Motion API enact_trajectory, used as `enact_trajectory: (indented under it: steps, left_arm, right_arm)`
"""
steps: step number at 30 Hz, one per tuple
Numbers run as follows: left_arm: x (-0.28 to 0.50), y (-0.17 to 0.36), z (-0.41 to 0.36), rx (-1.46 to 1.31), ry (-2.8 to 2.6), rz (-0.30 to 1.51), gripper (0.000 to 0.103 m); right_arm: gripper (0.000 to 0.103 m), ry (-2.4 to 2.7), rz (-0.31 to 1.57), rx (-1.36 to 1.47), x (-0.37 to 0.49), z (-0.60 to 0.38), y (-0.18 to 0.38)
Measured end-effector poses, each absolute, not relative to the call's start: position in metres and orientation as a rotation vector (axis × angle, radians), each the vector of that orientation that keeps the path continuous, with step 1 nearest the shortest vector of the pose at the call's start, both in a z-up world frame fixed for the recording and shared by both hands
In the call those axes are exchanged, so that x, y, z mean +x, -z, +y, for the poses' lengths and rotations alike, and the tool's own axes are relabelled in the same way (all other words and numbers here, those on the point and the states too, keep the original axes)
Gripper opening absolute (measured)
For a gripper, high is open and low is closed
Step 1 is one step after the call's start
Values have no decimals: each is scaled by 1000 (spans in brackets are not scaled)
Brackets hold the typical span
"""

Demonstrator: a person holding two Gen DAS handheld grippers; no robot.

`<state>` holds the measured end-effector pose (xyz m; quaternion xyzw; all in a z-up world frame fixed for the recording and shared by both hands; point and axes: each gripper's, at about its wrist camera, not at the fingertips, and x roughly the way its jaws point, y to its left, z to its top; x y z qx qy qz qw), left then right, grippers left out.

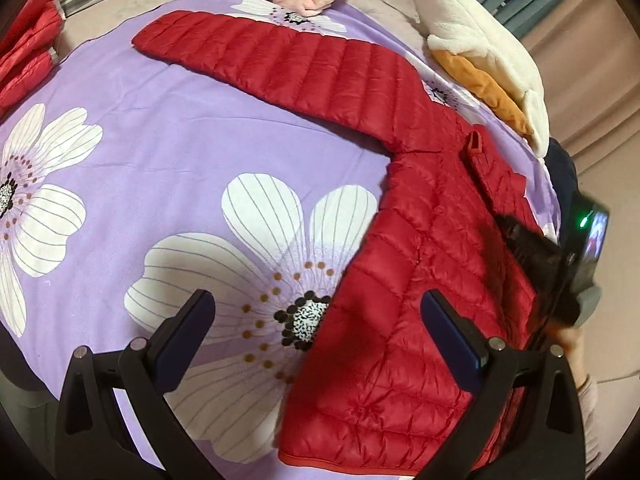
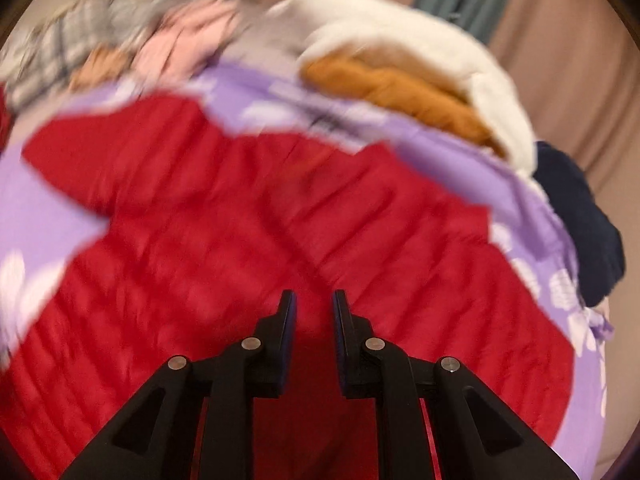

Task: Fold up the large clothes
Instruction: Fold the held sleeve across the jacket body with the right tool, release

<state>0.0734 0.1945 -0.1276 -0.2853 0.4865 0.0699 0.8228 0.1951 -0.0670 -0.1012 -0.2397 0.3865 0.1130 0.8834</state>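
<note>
A red jacket (image 1: 400, 280) is spread on a purple flowered sheet (image 1: 160, 160); the left gripper (image 1: 316, 312) is held spread wide, the right gripper (image 2: 314, 304) pressed together, nothing visibly pinched

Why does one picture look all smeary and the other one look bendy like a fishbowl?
Right wrist view: motion blur smears the red jacket and the clothes behind it, while the right hand-held gripper itself looks sharp. Left wrist view: crisp, but the fisheye lens bulges the flowered purple sheet and darkens the corners.
</note>
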Motion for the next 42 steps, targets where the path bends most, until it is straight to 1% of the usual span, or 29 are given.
enact_trajectory:
  steps: [3,8,11,23,26,33,35,40,42]
  left_arm:
    - [77,130,196,-621,-148,1030,103]
    - [84,131,196,-654,-130,1017,103]
    - [88,131,201,-659,-139,1017,103]
    - [87,134,215,-674,-162,1010,103]
    - [93,137,221,-697,-159,1023,103]
    - [113,137,237,-709,-166,987,103]
    - [122,139,246,-729,-164,980,103]
    - [136,143,272,-819,-157,919,103]
    - [144,146,280,-838,-155,905,103]
  right_arm:
    - [20,-259,819,-490,185,-74,100]
    - [21,-259,781,-444,175,-88,74]
    - [24,-260,760,-405,172,-89,72]
    - [25,-295,741,-378,180,-71,75]
    - [25,-295,751,-359,187,-70,79]
    - [25,-274,762,-284,209,-71,81]
    - [25,-276,769,-227,220,-75,79]
    - [25,-345,808,93,261,-104,73]
    - [25,-327,811,119,275,-104,76]
